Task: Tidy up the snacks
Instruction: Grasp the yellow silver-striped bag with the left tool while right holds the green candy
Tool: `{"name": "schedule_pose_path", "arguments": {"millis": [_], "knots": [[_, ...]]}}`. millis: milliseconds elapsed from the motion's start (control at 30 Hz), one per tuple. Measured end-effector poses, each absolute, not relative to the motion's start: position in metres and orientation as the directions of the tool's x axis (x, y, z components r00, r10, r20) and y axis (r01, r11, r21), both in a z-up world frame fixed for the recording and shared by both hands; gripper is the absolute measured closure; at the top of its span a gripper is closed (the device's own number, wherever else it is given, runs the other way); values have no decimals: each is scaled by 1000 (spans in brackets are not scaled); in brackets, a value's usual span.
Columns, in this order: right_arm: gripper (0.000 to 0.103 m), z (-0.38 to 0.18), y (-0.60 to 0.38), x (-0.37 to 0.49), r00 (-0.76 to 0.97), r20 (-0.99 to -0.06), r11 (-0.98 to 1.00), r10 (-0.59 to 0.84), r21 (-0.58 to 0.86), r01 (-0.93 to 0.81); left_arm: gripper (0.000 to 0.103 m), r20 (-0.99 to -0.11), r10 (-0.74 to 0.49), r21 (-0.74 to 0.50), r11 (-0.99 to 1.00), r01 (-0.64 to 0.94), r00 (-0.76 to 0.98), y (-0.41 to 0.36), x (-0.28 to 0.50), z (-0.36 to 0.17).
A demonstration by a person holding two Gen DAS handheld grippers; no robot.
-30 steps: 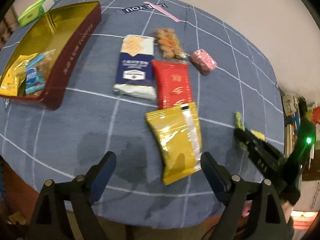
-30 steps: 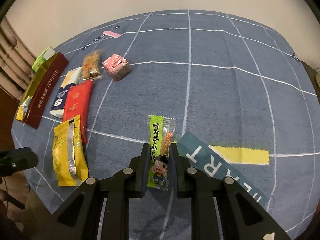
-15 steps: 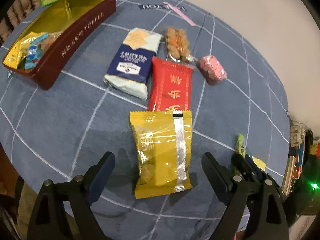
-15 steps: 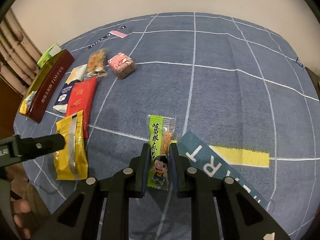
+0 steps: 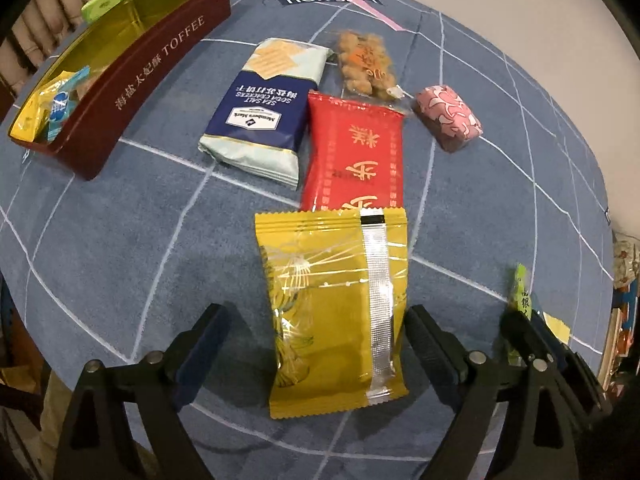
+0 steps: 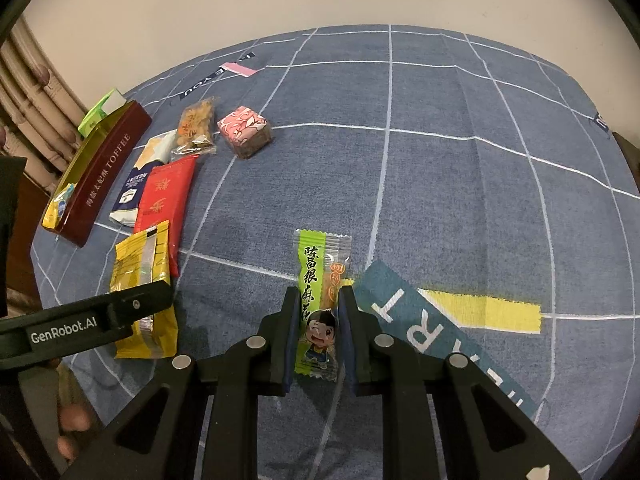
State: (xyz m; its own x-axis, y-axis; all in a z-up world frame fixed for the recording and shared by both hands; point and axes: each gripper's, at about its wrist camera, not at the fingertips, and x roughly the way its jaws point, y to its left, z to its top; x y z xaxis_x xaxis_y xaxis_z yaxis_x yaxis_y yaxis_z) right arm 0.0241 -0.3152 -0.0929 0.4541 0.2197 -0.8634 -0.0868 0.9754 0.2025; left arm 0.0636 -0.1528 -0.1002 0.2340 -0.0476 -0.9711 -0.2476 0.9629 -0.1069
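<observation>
Your left gripper (image 5: 316,344) gapes wide, straddling the yellow snack packet (image 5: 334,312), pads clear. Your right gripper (image 6: 319,330) pinches the green candy stick (image 6: 318,300). The packet overlaps the red packet's (image 5: 354,152) near end.

Tablecloth (image 5: 120,264): woven blue cloth, matt, slightly rough, with thin white grid lines. Yellow packet (image 5: 336,312), red packet (image 5: 356,156) and green candy wrapper (image 6: 318,300): glossy crinkled plastic film, the yellow one with a ribbed silvery seam strip; cracker pack (image 5: 264,112) looks smoother, satin. Toffee tin (image 5: 132,92): metal, shiny gold inside, dark red lacquered outside; gripper fingers (image 6: 288,336) matt black plastic.
</observation>
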Motion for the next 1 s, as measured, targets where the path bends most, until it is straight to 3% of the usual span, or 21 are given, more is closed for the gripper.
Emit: {"name": "schedule_pose_path", "arguments": {"millis": [267,333,433,467,1000], "knots": [[85,-93,-316,25,452,-866,977,211,194,-85,14,-973,-54,-106,968,-227,225,-146,65,-101],[85,-93,-315,25,451,-868,978,207,190,-83,21,-972,-46,-97,972,-216,229,-146,62,-100],[85,-93,-313,25,449,-871,980,201,186,-78,43,-967,-64,-113,975,-191,246,-145,62,-95],[85,-93,-313,25,449,-871,980,198,184,-76,45,-967,-72,-119,975,-185,246,-144,63,-93],[85,-93,-305,27,443,-885,990,142,134,-51,45,-964,-50,-75,993,-88,260,-118,60,-81]]}}
